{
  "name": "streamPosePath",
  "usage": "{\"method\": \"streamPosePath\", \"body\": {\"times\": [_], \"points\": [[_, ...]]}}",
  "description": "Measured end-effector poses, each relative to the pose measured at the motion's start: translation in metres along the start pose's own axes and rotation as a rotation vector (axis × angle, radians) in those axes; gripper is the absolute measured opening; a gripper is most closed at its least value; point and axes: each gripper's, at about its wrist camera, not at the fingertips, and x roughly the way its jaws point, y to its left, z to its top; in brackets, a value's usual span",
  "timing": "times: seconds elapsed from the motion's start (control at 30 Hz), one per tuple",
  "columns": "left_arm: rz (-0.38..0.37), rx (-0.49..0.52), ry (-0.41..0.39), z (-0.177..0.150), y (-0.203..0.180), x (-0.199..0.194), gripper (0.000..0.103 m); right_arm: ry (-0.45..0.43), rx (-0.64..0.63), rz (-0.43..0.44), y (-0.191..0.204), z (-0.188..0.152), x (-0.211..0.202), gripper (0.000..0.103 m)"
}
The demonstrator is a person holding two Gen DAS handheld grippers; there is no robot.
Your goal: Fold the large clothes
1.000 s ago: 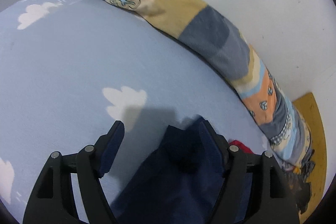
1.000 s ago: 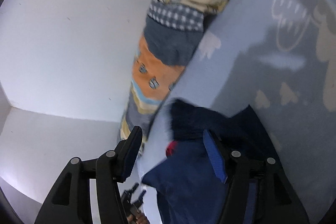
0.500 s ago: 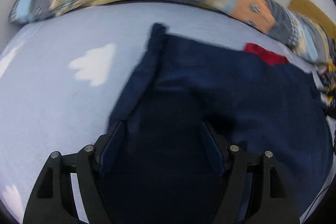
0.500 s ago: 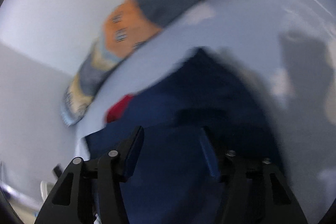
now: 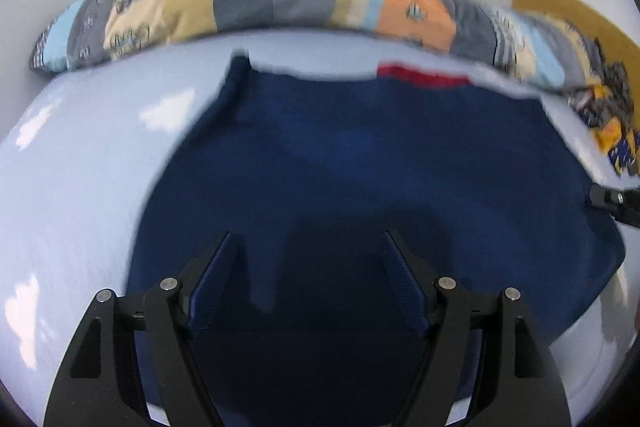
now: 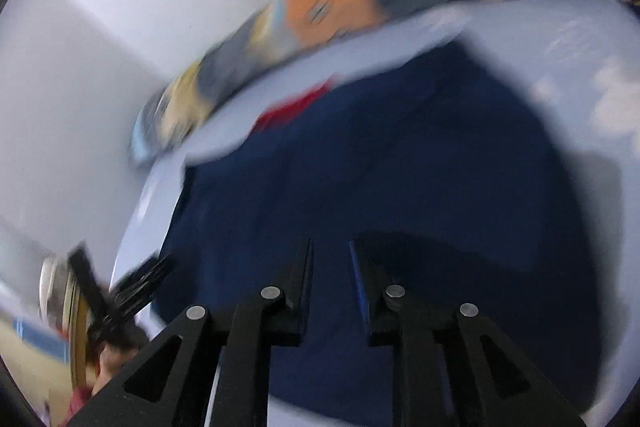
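Note:
A large navy blue garment with a red patch at its far edge lies spread flat on the pale blue cloud-print bed sheet. My left gripper is open and empty, hovering over the garment's near part. In the right wrist view the same garment fills the middle, red patch at the far side. My right gripper hovers over the cloth with jaws narrowed to a small gap, nothing visibly between them. This view is motion-blurred.
A long patchwork bolster lies along the white wall behind the garment and also shows in the right wrist view. A wooden board and a patterned cloth sit at the far right. The other gripper's tip shows at the right edge.
Both grippers let go of the navy garment and pulled back toward the near side. The garment now lies spread flat. The right jaws have narrowed; the left stay wide open.

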Motion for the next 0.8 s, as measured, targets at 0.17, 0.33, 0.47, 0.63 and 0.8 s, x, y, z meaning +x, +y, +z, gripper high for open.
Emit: {"method": "streamPosePath", "body": {"times": [0.17,0.33,0.47,0.63,0.8], "points": [[-0.015,-0.072,0.02,-0.019,0.04,-0.01,0.073,0.012,0.077,-0.079,-0.04,-0.032,-0.002,0.007],[0.085,-0.116,0.059,-0.043,0.057,-0.026,0.082,-0.091,0.255,-0.197,-0.101,-0.053,-0.065,0.0],[0.006,-0.36,0.08,-0.07,0.092,-0.053,0.082,-0.111,0.243,-0.327,-0.092,-0.073,-0.099,0.012],[-0.012,-0.348,0.061,-0.084,0.063,-0.098,0.082,-0.1,0.154,-0.253,-0.026,-0.1,-0.103,0.021],[-0.027,-0.322,0.083,-0.078,0.028,-0.121,0.082,-0.046,0.02,-0.223,0.048,-0.13,-0.083,0.034]]}}
